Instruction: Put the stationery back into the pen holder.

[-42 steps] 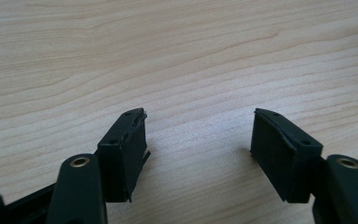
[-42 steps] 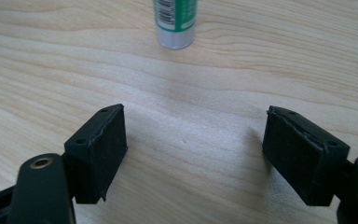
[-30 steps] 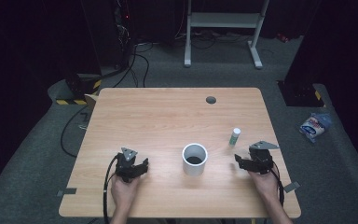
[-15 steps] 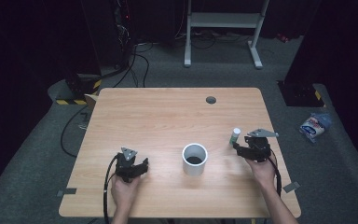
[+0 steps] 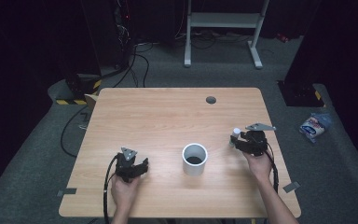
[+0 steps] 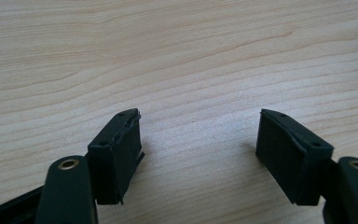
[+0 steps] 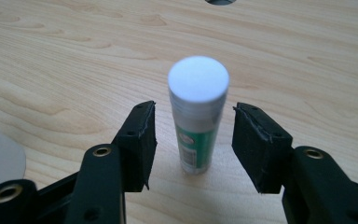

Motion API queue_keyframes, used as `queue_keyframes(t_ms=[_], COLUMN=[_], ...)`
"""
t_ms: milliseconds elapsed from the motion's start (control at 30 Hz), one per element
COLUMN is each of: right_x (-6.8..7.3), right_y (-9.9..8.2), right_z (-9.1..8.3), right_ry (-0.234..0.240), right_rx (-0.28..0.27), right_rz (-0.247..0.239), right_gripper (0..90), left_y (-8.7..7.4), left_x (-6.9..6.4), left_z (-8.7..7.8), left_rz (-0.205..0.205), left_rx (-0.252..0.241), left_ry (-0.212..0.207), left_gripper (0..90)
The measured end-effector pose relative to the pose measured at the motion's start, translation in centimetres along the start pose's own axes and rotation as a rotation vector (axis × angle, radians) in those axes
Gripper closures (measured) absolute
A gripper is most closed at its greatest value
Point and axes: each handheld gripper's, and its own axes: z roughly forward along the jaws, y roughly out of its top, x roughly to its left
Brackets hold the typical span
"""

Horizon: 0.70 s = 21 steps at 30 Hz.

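Glue stick [image 7: 198,119] was the prize here, standing upright on its base on the wooden table [image 5: 168,116], white cap up, near the right edge. From the person's side, the right gripper [image 5: 239,141] had it bracketed: one black jaw to each side of the green tube, both pads near it but with a sliver of bare wood showing on either side, so not pressing yet. Those jaws had just been closing in on it, the stick squarely between them. My read was that the hand came in low and level so the pads would meet the tube's body below the cap, where the grip would be surest.

Over on the other side, the left gripper [image 5: 137,168] sat parked low at the table's near edge, jaws spread wide on nothing but wood grain, out of the way.

Between the two hands stood the white cup [image 5: 195,159], mouth up, a likely drop spot, I'd have guessed.

The right gripper view gave the gap at each pad and the green label; the high view lost that, showing just the cap [image 5: 236,132] peeking past the gripper. It did give the layout, though: cup well apart from the stick, and the grommet hole [image 5: 210,99] farther back.
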Motion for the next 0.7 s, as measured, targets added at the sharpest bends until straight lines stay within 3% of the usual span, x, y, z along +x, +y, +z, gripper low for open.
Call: queue_keyframes(t_ms=[367,700], right_x=[0.42,0.56], right_y=[0.22,0.24], right_z=[0.59,0.07], right_ry=[-0.029,-0.017], right_rx=[-0.01,-0.007], right_rz=[-0.018,-0.033], right_gripper=[62.7,64.3], left_y=[0.02,0.02], left_x=[0.09,0.09], left_z=[-0.05,-0.06], left_rz=[0.013,0.012], left_rx=[0.009,0.01], left_ry=[-0.001,-0.002], left_gripper=[30.8,30.8])
